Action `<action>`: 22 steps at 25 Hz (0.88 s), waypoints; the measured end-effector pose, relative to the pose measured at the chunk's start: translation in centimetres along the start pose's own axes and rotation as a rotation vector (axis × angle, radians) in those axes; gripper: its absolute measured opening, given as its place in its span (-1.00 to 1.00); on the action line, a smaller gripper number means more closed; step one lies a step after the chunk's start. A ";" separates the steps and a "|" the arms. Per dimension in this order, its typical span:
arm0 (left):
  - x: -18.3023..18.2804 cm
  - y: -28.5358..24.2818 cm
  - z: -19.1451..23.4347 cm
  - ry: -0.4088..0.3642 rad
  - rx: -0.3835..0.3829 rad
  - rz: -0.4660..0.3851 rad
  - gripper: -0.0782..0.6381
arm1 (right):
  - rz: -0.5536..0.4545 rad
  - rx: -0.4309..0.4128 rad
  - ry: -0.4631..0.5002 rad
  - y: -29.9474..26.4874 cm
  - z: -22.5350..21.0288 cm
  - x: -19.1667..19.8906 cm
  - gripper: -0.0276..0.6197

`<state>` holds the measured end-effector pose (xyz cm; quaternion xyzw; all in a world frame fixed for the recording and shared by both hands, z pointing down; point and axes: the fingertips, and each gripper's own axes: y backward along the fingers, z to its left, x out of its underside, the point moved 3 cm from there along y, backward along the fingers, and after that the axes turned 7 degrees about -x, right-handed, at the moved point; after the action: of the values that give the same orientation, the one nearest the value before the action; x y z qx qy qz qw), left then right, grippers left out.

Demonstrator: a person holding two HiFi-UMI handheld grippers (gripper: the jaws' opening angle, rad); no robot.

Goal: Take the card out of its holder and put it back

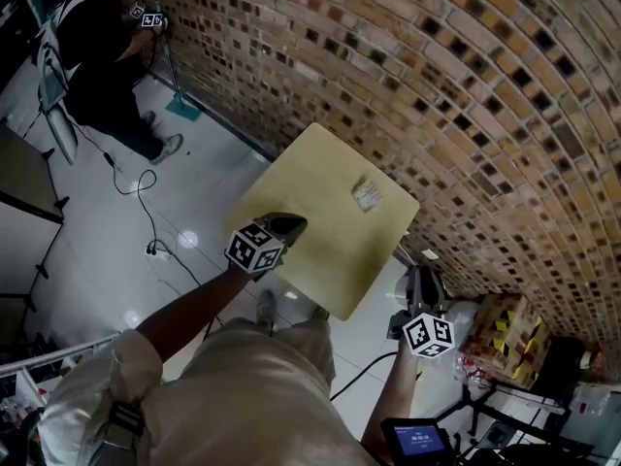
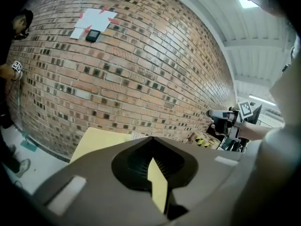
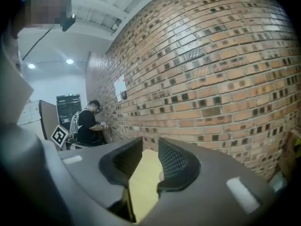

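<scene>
A small pale card holder (image 1: 367, 193) with its card lies on the square yellow table (image 1: 320, 231), near the far corner by the brick wall. In the left gripper view the card holder (image 2: 136, 135) is a small white patch at the table's far edge. My left gripper (image 1: 294, 224) hovers over the table's near left edge, its jaws shut tip to tip with nothing in them (image 2: 151, 141). My right gripper (image 1: 419, 276) hangs off the table's right corner, well short of the holder. Its jaws (image 3: 150, 147) stand open and only the table top shows between them.
The brick wall (image 1: 466, 95) runs close behind the table. A person in black (image 1: 102, 56) works at the wall far left, and a cable (image 1: 146, 197) trails over the white floor. Cardboard boxes with yellow and black tape (image 1: 505, 333) sit at the right.
</scene>
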<state>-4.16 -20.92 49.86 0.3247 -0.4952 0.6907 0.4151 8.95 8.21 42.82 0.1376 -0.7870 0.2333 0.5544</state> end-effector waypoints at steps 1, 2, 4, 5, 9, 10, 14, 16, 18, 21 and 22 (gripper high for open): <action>0.2 0.4 -0.1 -0.006 0.000 0.004 -0.73 | -0.002 0.011 -0.005 0.6 0.1 0.4 -0.59; 0.4 0.8 -0.2 -0.011 0.000 0.008 -0.72 | -0.001 0.019 -0.009 1.1 0.3 0.7 -0.60; 0.9 1.6 -0.4 -0.019 0.004 0.015 -0.73 | 0.002 0.027 -0.018 1.8 0.7 1.2 -0.60; 1.1 2.0 -0.5 -0.019 0.012 0.017 -0.73 | -0.001 0.027 -0.028 2.1 0.9 1.3 -0.60; 2.6 2.7 -0.9 -0.013 0.037 0.034 -0.73 | -0.033 0.001 -0.072 3.1 1.7 1.0 -0.60; 3.0 2.9 -1.2 -0.008 0.042 0.040 -0.73 | -0.040 -0.007 -0.069 3.5 1.9 0.8 -0.61; 3.6 3.6 -3.5 -0.012 0.060 0.048 -0.73 | -0.065 -0.031 -0.065 5.8 2.0 0.6 -0.63; 3.4 4.0 -5.4 -0.020 0.059 0.041 -0.73 | -0.060 -0.033 -0.069 7.5 1.5 1.0 -0.63; 3.3 4.5 -7.2 -0.021 0.056 0.033 -0.73 | -0.053 -0.030 -0.073 9.2 1.0 1.3 -0.63; 3.6 5.3 -9.8 -0.022 0.047 0.035 -0.73 | -0.052 -0.027 -0.074 11.8 0.8 1.4 -0.64; 3.9 5.4 -10.6 -0.025 0.045 0.039 -0.73 | -0.054 -0.026 -0.073 12.6 0.8 1.3 -0.64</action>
<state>-11.12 -10.69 47.78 0.3328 -0.4913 0.7054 0.3877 1.90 18.62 41.16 0.1597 -0.8056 0.2028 0.5332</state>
